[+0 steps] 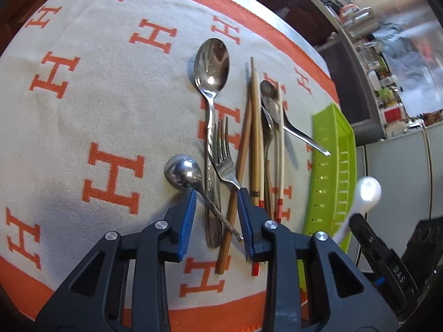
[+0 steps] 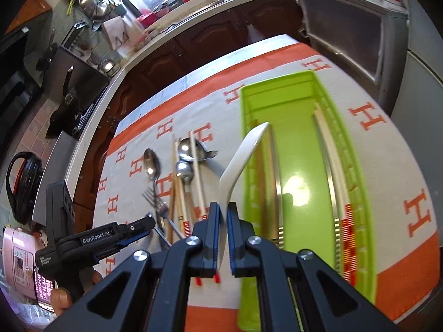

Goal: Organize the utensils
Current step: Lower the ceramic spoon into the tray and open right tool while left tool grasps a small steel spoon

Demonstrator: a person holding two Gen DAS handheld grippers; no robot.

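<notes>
Beside the green tray (image 2: 299, 149), on the cloth (image 1: 91, 105) with orange H letters that covers the bench, the loose utensils lie in a rough row. Farthest from the tray is a small round-bowled spoon (image 1: 183, 172); next toward the tray come a large spoon (image 1: 211, 66), a fork (image 1: 224, 155), wooden chopsticks (image 1: 256, 138) and 2 more metal spoons (image 1: 270, 102) crossed by a pale chopstick.

The left hand-held gripper (image 1: 216, 215) hangs over this row with its blue-padded fingers spread apart, gripping nothing; the fork's neck and the small spoon's handle lie under the gap.

The right hand-held gripper (image 2: 223, 207) is clamped on the handle of a white ceramic spoon (image 2: 243, 152), raised over the tray's near long edge. Inside the tray, chopsticks (image 2: 336, 171) and metal handles lie along both long walls.
</notes>
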